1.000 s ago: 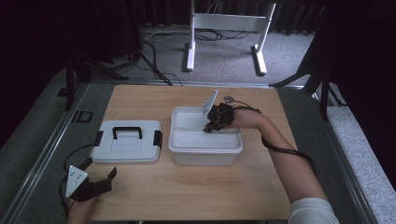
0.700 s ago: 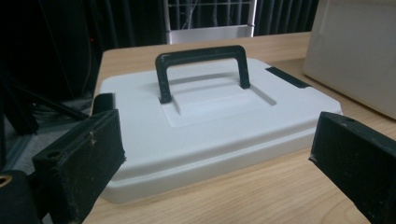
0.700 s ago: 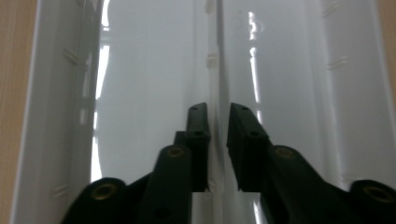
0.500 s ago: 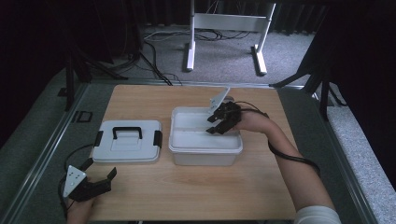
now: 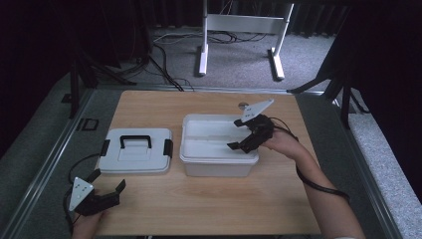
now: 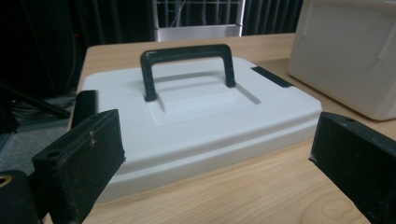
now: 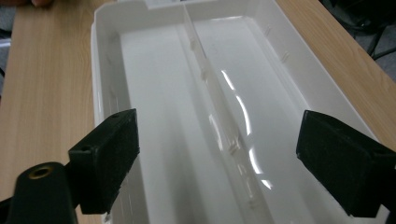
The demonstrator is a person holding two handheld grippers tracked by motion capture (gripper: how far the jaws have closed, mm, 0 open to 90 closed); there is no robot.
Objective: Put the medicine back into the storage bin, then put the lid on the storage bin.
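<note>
White plastic box (image 5: 219, 152), open and split by a central divider (image 7: 210, 88), is seen mid-desk (image 5: 209, 209). Its lid (image 5: 134, 149), with a black handle (image 6: 187, 60), lies flat just beside it. The right gripper (image 5: 242, 133) is held over the box, fingers apart. The left gripper (image 5: 108, 188) is held near the lid, fingers apart.

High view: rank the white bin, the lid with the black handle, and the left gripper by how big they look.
1. White bin
2. Lid, only slightly smaller than the bin
3. Left gripper, clearly smallest, though nearest the camera
</note>
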